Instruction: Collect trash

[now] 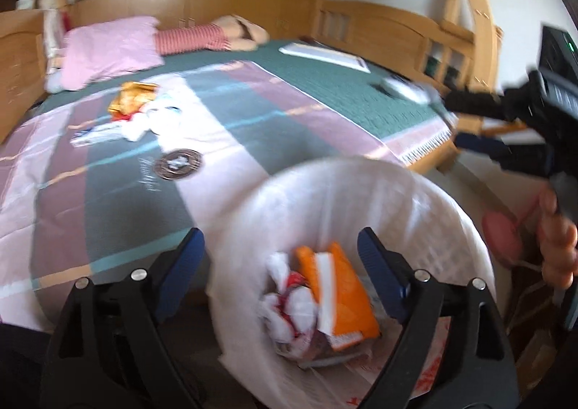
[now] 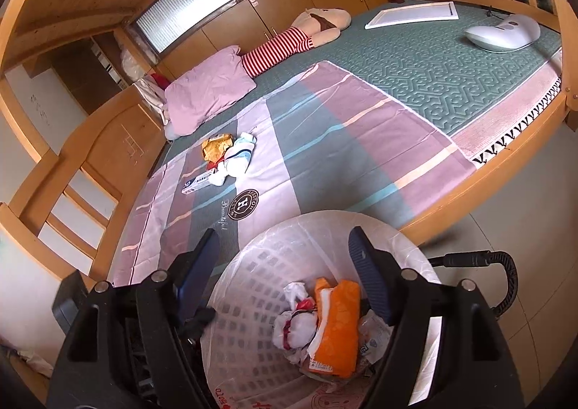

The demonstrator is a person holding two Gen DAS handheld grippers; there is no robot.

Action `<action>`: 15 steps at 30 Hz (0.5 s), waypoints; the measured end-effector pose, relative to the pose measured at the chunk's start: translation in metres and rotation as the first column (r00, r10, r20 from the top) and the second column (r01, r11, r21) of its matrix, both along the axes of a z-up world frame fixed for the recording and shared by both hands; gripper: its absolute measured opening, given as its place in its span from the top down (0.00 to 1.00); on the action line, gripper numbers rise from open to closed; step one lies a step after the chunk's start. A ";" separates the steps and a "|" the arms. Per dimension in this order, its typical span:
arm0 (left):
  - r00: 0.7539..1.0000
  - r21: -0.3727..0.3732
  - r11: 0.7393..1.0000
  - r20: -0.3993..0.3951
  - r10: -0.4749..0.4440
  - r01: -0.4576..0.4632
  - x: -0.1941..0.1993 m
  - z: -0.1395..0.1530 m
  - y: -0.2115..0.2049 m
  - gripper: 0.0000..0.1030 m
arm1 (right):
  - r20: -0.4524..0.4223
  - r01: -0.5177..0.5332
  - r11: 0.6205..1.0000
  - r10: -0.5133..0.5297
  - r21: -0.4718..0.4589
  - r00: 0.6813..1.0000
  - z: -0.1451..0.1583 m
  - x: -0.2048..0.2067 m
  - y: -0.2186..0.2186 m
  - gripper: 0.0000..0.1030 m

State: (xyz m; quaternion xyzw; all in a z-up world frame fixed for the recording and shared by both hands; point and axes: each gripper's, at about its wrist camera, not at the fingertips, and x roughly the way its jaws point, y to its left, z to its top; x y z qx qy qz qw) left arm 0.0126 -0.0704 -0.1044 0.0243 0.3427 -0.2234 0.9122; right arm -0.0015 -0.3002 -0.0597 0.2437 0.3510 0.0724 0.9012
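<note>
A white lined waste basket [image 1: 415, 192] [image 2: 274, 250] stands on the floor against the bed's edge. In it lie an orange wrapper [image 1: 346, 297] [image 2: 337, 329] and a crumpled white-and-red bag [image 1: 289, 308] [image 2: 296, 329]. My left gripper [image 1: 280, 242] hangs open over the basket with nothing between its pads. My right gripper [image 2: 285, 239] is also open and empty above the basket's mouth; in the left wrist view this right gripper [image 1: 456, 121] shows at the right edge. On the bedspread lie a yellow wrapper [image 1: 132, 98] [image 2: 216, 148], crumpled white wrappers [image 1: 162, 116] [image 2: 238, 156] and a small flat box [image 1: 97, 134] [image 2: 198, 182].
A pink pillow [image 2: 209, 91], a striped plush toy [image 2: 289, 44], a white board [image 2: 412, 17] and a white handheld device [image 2: 502, 33] lie farther back on the bed. Wooden bed frame [image 2: 505, 170] and cabinets surround it. A person's hand [image 1: 556, 246] grips the right tool.
</note>
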 end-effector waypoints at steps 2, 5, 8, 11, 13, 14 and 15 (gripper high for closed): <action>0.997 0.006 0.998 0.034 0.063 -0.063 0.002 0.004 0.008 0.16 | -0.003 -0.007 1.000 0.007 -0.007 1.000 0.000 0.001 0.003 0.29; 0.991 -0.003 0.992 0.051 0.124 -0.124 0.004 0.008 0.019 0.15 | -0.002 -0.016 0.999 0.016 -0.039 1.000 0.000 0.003 0.012 0.28; 0.983 -0.017 0.985 0.052 0.175 -0.174 0.007 0.010 0.028 0.14 | 0.002 -0.024 0.996 0.025 -0.088 1.000 0.001 0.004 0.020 0.27; 0.979 -0.025 0.979 0.035 0.202 -0.201 0.010 0.009 0.035 0.13 | 0.007 -0.036 0.991 0.037 -0.130 0.999 0.002 0.005 0.029 0.26; 0.976 -0.027 0.977 0.025 0.214 -0.214 0.012 0.008 0.038 0.13 | 0.009 -0.044 0.988 0.046 -0.150 0.999 0.003 0.005 0.034 0.25; 0.976 -0.027 0.976 0.023 0.218 -0.218 0.012 0.007 0.039 0.13 | 0.010 -0.048 0.986 0.050 -0.159 0.999 0.002 0.005 0.036 0.25; 0.975 -0.027 0.975 0.022 0.223 -0.222 0.012 0.007 0.039 0.12 | 0.011 -0.050 0.985 0.052 -0.166 0.999 0.003 0.005 0.037 0.25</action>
